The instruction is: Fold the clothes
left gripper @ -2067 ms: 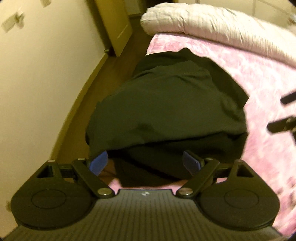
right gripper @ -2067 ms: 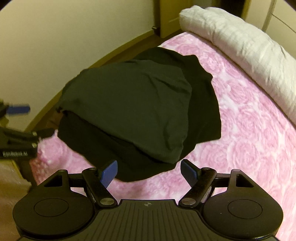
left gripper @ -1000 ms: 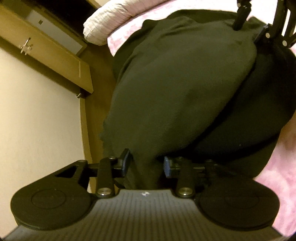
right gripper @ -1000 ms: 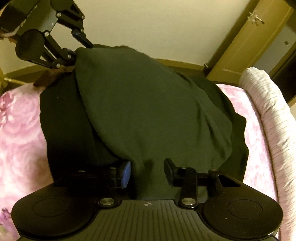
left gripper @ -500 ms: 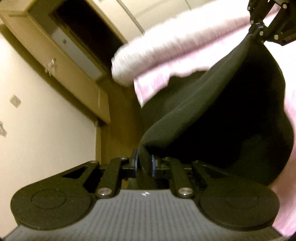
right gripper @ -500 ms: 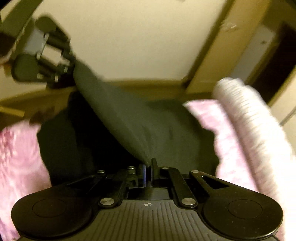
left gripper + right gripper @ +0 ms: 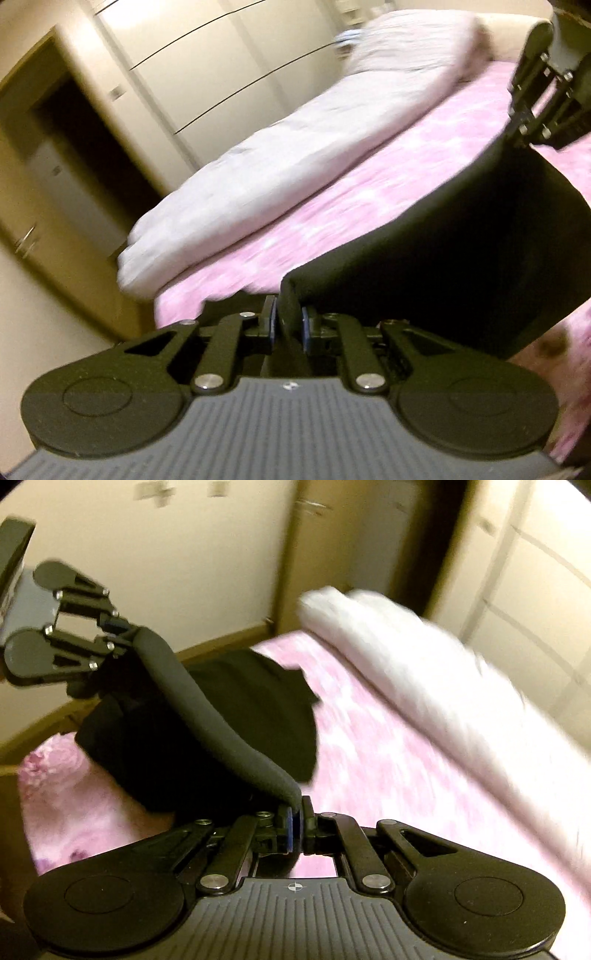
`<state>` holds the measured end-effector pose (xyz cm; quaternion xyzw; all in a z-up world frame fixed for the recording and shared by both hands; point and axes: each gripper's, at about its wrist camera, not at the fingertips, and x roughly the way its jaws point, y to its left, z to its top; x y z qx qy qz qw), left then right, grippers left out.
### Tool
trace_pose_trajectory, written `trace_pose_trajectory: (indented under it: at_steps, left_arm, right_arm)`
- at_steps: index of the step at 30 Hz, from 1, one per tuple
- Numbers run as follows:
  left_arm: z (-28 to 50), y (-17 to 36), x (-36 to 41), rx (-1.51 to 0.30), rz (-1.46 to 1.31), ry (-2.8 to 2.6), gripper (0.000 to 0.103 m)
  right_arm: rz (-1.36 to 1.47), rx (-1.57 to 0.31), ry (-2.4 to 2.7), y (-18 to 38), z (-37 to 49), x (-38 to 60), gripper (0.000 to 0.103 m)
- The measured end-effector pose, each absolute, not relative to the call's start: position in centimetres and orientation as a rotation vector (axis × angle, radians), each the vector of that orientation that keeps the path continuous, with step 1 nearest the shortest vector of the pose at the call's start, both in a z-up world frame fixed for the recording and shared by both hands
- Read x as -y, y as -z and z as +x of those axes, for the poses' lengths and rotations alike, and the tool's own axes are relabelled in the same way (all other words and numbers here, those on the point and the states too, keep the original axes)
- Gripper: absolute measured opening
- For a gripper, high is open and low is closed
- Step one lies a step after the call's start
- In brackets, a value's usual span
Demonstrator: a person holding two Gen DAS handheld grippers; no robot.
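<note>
A black garment (image 7: pixel 461 258) hangs lifted above the pink bed, stretched between both grippers. My left gripper (image 7: pixel 288 325) is shut on one corner of its upper edge. My right gripper (image 7: pixel 295 819) is shut on the other corner, the folded black edge (image 7: pixel 207 716) running from it up to the left gripper (image 7: pixel 114 631) at the upper left. In the left wrist view the right gripper (image 7: pixel 521 125) shows at the top right, clamped on the cloth. The rest of the garment (image 7: pixel 258 709) still lies on the bed below.
The pink rose-patterned bedspread (image 7: pixel 332 229) (image 7: pixel 388 760) spreads ahead. A rolled white quilt (image 7: pixel 295 147) (image 7: pixel 424 664) lies along its far side. A cream wall, a wooden door (image 7: pixel 332 554) and a wardrobe (image 7: pixel 221 74) stand beyond. Floor shows past the bed's left edge.
Both grippers closed on the garment's edge and have raised it off the bed, tilting upward; the view now shows more bed and quilt, and the cloth is stretched taut between them.
</note>
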<state>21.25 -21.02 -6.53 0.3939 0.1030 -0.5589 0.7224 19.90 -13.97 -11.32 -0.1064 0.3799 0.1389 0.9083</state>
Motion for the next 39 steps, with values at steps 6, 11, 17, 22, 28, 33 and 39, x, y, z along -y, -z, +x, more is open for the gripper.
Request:
trace_pose_trajectory:
  at_steps: [6,11,17,22,28,33,39]
  left_arm:
    - [6.6,8.3,38.1,-0.119,0.932,1.394,0.010]
    - [-4.7,8.7,54.0,-0.023,0.865,1.575,0.001]
    - [-14.3,7.6,66.9,-0.009,0.800,1.734,0.026]
    - [-12.5,11.9,66.9,-0.115,0.876,1.736,0.032]
    - [-8.4,20.6,63.2,-0.401,0.992,1.633,0.031]
    - [-6.7,25.1,60.8,-0.561,1.019,1.574,0.032]
    - [-7.1,27.1,60.7,-0.716,0.962,1.500,0.038]
  right_arm:
    - [-0.007,-0.807,-0.109,12.1,11.4,27.6,0.001]
    - [0.171,-0.819,0.041,12.8,4.2,38.9,0.002]
    - [0.332,-0.868,0.334,15.6,-0.8,51.0,0.002]
    - [0.411,-0.926,0.503,17.2,-4.2,56.1,0.009]
    - [0.404,-1.052,0.432,19.4,-3.4,53.0,0.034]
    - [0.322,-1.145,0.298,21.7,-0.2,49.9,0.047]
    - [0.080,-1.198,-0.007,24.9,8.6,45.5,0.052]
